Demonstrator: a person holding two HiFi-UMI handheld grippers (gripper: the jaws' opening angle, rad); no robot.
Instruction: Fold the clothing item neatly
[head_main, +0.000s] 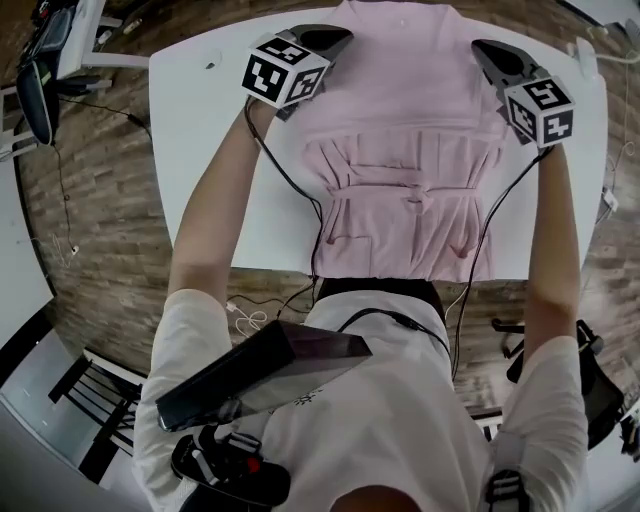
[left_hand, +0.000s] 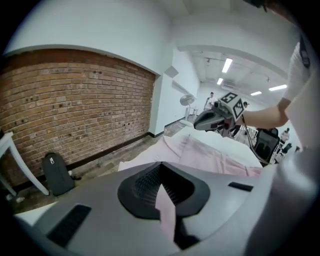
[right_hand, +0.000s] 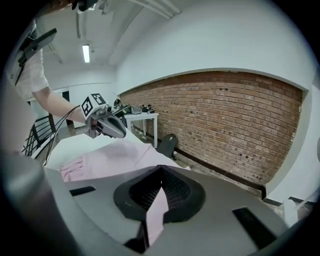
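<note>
A pink garment (head_main: 400, 150) lies spread on the white table (head_main: 210, 150), its tied waist band toward me and its upper part at the far edge. My left gripper (head_main: 325, 42) is at the garment's far left corner, shut on a fold of pink cloth (left_hand: 165, 212) that runs between its jaws. At the far right corner my right gripper (head_main: 490, 55) is shut on another strip of the same cloth (right_hand: 156, 210). Each gripper view shows the other gripper across the garment: the right gripper (left_hand: 212, 119) and the left gripper (right_hand: 107, 125).
Black cables (head_main: 290, 180) run from both grippers over the table's near edge. A dark chair (head_main: 100, 400) stands at my lower left. A black bag (left_hand: 56, 172) leans by the brick wall. A side desk with equipment (head_main: 60, 50) stands at the far left.
</note>
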